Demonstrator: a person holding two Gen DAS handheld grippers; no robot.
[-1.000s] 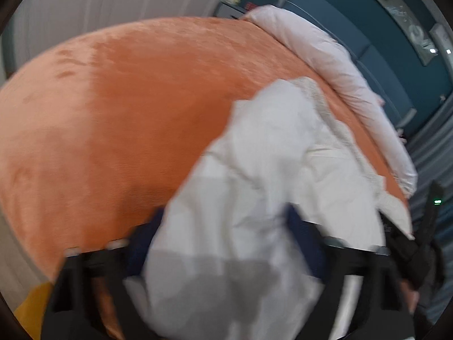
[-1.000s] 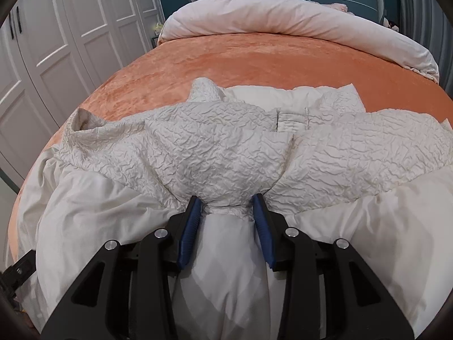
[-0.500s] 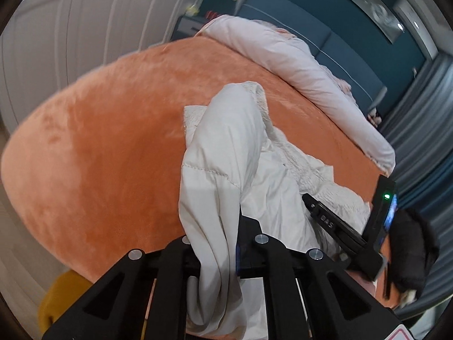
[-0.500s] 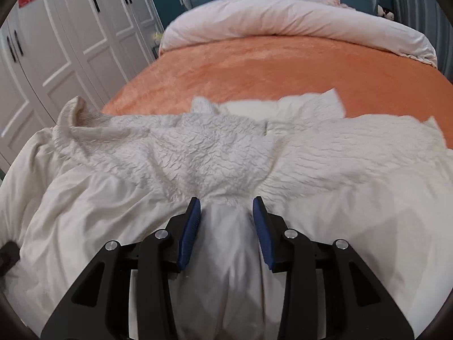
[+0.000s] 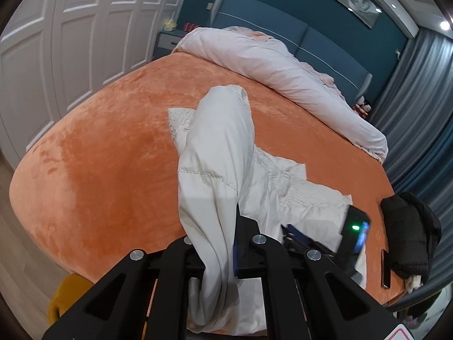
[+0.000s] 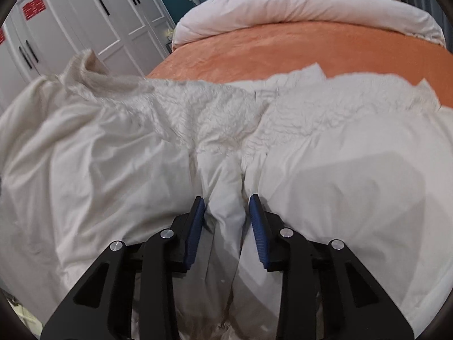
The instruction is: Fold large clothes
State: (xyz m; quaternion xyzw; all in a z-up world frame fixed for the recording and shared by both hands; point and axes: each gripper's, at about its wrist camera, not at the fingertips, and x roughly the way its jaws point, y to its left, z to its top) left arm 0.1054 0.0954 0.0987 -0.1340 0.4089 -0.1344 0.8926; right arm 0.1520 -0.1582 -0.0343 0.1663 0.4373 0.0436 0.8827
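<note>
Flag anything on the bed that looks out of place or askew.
A black garment sits bunched at the bed's edge beside a dark phone-like slab, away from the work. The white coat lies crumpled, its sleeve pulled up by the left gripper. The duvet is heaped at the headboard. Nothing looks damaged.

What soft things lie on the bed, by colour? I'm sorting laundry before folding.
White: 1, the coat, with fabric between both grippers' jaws
Pale pink: 1, the rolled duvet
Black: 1, the garment
Total: 3
</note>
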